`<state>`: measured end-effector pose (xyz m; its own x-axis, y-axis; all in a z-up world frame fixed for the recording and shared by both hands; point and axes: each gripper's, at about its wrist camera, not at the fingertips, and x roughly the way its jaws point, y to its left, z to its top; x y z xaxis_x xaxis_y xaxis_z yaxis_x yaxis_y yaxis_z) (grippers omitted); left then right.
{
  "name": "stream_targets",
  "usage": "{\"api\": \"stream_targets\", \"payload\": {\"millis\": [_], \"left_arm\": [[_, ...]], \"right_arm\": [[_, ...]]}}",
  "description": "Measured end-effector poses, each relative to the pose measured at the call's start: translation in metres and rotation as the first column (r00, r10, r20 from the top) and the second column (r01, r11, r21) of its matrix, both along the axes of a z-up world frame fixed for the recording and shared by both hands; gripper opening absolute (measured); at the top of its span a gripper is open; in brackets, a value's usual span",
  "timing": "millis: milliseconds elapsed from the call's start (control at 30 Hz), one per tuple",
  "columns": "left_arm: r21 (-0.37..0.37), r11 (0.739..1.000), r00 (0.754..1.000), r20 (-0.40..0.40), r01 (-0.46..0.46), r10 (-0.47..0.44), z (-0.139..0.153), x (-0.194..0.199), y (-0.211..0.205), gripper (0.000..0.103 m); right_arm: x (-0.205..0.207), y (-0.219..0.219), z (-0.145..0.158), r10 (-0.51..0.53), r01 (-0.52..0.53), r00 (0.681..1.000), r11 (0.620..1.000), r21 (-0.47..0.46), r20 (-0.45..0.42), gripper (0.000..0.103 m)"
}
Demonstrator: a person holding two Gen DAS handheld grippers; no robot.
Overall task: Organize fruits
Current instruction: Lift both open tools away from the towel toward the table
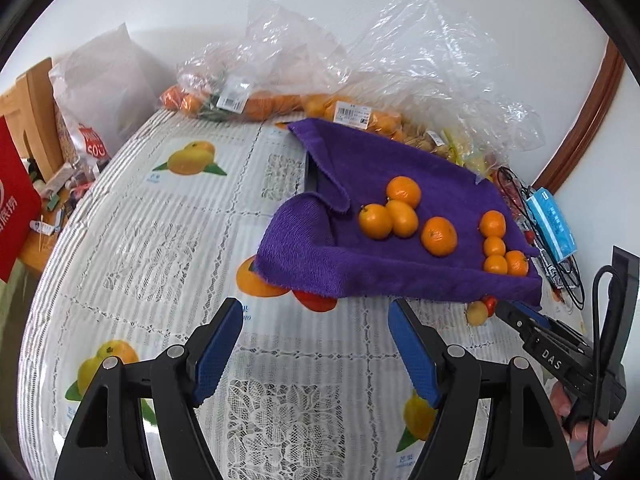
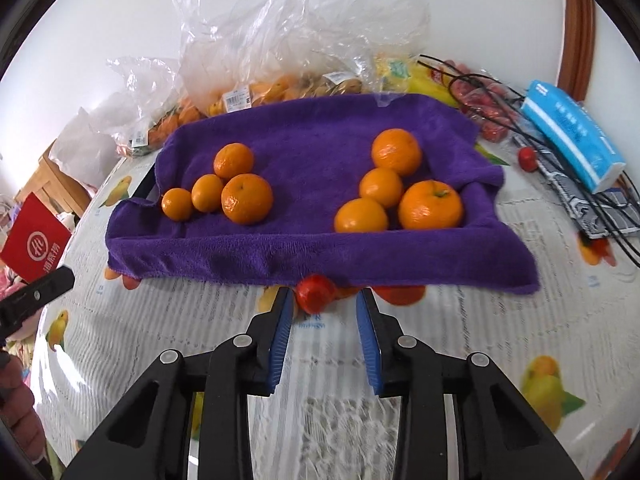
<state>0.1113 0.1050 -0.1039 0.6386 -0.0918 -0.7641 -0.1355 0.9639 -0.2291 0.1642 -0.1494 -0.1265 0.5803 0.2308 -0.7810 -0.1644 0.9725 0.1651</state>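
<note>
Fruits lie in two groups on the purple towel [image 2: 304, 140], which is draped over a tray on the table [image 2: 480, 320]. At left sit four oranges [image 2: 247, 198], touching in a cluster; at right four more [image 2: 430, 205], also touching. In front of the towel's near hem, on the table, rests a small red fruit [image 2: 316, 293], and in the left wrist view a small yellowish fruit [image 1: 477, 313] lies just beside it.

The left gripper [image 1: 316, 344] hangs over bare tablecloth with its jaws well apart and nothing between them. The right gripper [image 2: 324, 308] points down at the red fruit; its jaws stand narrow, the left pad touching or nearly touching the fruit, the right pad clear of it, so it has no hold.

The step in hand looks like picking up this red fruit. To do it well, shift the right gripper slightly left so the fruit sits centred between the pads, then close gently: it is round and may roll under the hem. Keep the fingertips off the towel edge so the cloth and oranges are not dragged.
</note>
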Motion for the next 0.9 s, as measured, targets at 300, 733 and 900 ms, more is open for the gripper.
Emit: {"api": "stream_targets", "payload": {"millis": [300,733,900], "left_arm": [[-0.038,0.998,0.999,-0.025,0.040,-0.041,-0.014,0.013,-0.004,0.073],[-0.055,0.993,0.994,-0.039,0.101,-0.103,-0.021,0.016,-0.019,0.073],[-0.064,0.988,0.988,-0.057,0.141,-0.144,-0.030,0.015,-0.041,0.072]], "right_arm": [[0.017,0.002,-0.010,0.008,-0.008,1.000,1.000,0.011,-0.030,0.026],[0.020,0.002,-0.020,0.017,-0.018,1.000,0.999,-0.031,-0.022,0.024],[0.002,-0.013,-0.013,0.015,-0.015,1.000,0.999,-0.033,0.006,0.024]]}}
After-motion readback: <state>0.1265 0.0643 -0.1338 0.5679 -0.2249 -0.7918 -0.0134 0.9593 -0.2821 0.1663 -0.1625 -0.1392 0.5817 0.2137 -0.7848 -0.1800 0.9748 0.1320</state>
